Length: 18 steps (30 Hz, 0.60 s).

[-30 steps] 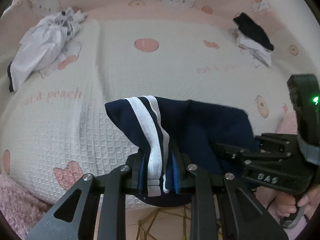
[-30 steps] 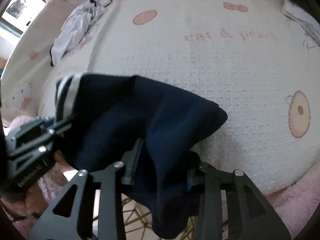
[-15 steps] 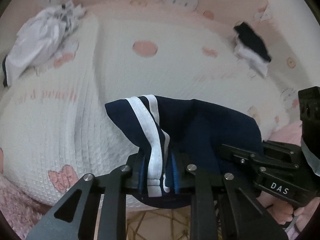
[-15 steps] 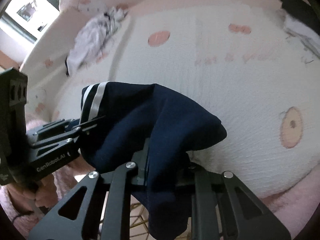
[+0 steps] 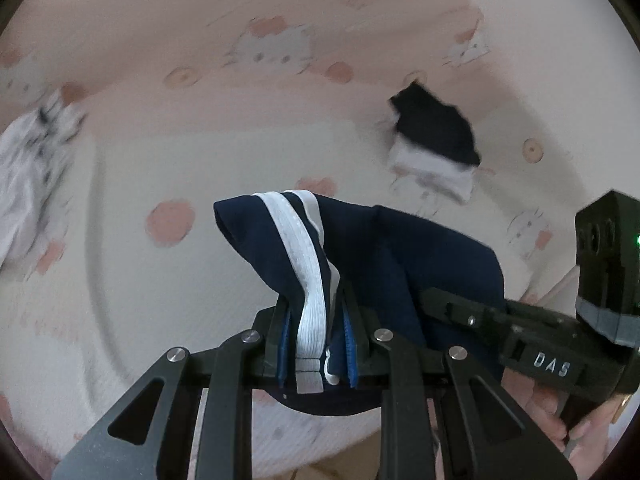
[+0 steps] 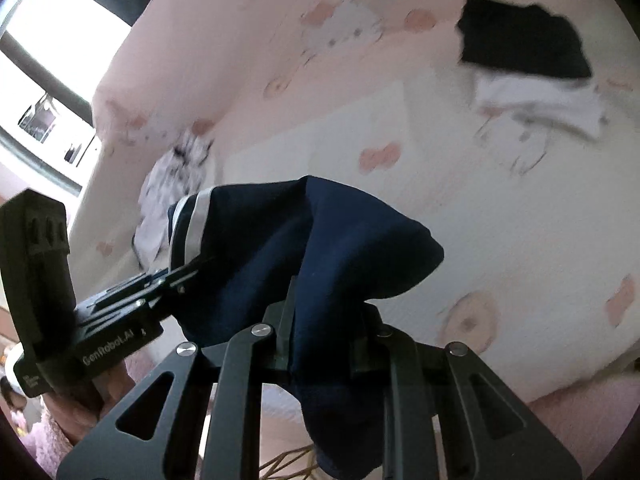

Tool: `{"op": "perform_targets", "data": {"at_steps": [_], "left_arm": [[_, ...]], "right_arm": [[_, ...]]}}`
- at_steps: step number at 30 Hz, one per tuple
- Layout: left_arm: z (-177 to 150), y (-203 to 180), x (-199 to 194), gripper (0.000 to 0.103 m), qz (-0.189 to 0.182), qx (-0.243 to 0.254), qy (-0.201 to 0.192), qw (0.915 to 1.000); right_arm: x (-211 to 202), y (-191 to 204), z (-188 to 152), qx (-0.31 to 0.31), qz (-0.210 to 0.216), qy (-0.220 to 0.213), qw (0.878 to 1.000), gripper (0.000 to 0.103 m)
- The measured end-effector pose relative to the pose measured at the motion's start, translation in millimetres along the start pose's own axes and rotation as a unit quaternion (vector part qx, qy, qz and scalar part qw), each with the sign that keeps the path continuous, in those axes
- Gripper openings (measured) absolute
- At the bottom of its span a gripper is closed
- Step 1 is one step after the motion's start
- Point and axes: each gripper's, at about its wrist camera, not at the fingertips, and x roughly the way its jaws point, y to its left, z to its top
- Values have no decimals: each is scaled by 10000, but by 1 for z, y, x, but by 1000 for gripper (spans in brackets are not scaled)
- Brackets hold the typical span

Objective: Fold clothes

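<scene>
A: Navy cloth, a garment [image 5: 400, 264] with white stripes [image 5: 308, 280] along one edge, hangs between both claws above the bed [image 5: 200, 184].

B: How does the left claw [image 5: 316, 344] stand?

A: Nearly closed, clamped on the striped edge; the stripes run straight down between its blue pads. The rest of the cloth drapes to the right, toward the right claw [image 5: 432, 300].

B: And that one?

A: In its own view the right claw [image 6: 320, 340] is pinched tight on a plain navy fold, with a tail of cloth hanging below its fingers. The left claw [image 6: 188, 268] shows at the left there, biting the striped corner.

B: Room to move?

A: Plenty. The cream blanket ahead lies bare in the middle. A crumpled white heap [image 5: 28, 184] sits at the far left, well apart. A black-on-white stack [image 5: 436, 140] lies far right, near the pink edge of the bedding. The bed's near edge runs just under the claws.
</scene>
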Motion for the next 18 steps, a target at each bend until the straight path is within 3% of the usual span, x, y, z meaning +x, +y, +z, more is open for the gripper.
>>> {"op": "perform_targets", "data": {"at_steps": [10, 18], "left_arm": [[100, -102, 64, 22, -237, 754, -266, 9965], [175, -161, 132, 22, -589, 793, -429, 9942]], "right_arm": [[-37, -78, 95, 66, -432, -552, 9975, 18], [-48, -142, 169, 57, -767, -841, 9935, 18]]}}
